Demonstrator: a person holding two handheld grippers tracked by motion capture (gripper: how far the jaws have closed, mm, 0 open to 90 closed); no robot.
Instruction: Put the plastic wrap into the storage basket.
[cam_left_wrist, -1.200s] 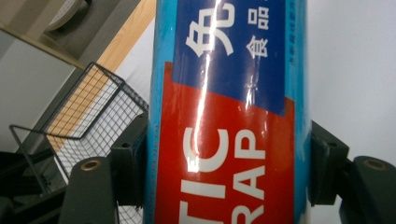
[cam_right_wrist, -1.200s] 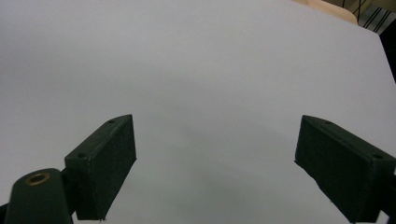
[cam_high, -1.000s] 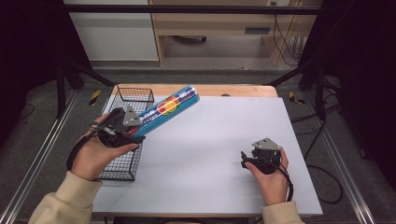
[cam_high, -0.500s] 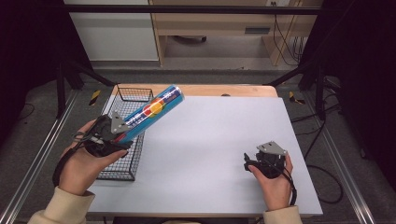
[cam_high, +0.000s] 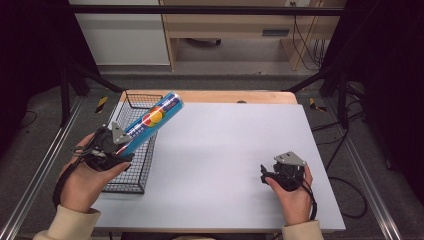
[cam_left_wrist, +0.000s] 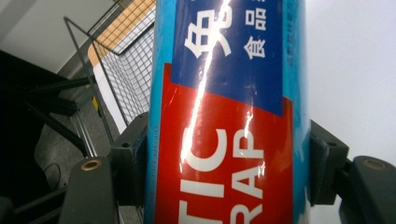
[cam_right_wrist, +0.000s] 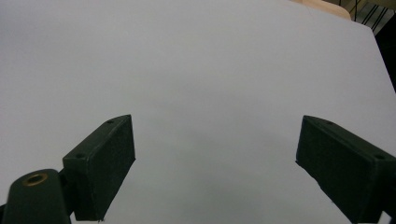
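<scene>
1. The high view takes in the whole white table (cam_high: 225, 150), with the left gripper (cam_high: 112, 145) at about 9 o'clock over the table's left edge and the right gripper (cam_high: 280, 172) near 4 o'clock, well apart from it.
2. The left gripper view adds what the high view is too far off to give: the tube's (cam_left_wrist: 224, 116) label at close range, with white letters on a red field, white characters on a dark blue band above it, and a bright streak of glare running along its length.
3. The right gripper view adds the bare white table (cam_right_wrist: 196, 70) ahead of its two black jaws, with a sliver of wooden edge at 1 o'clock.
4. A black wire basket (cam_high: 131, 170) sits along the table's left edge; nothing can be seen lying in it.
5. The tube (cam_high: 150, 122) is a long light-blue cylinder with a colourful label, held in the air above the basket and slanting up towards 1 o'clock.
6. The left gripper's jaws are clamped on the tube's lower end, one black pad against each side.
7. The right gripper's jaws stand wide apart with nothing between them.
</scene>
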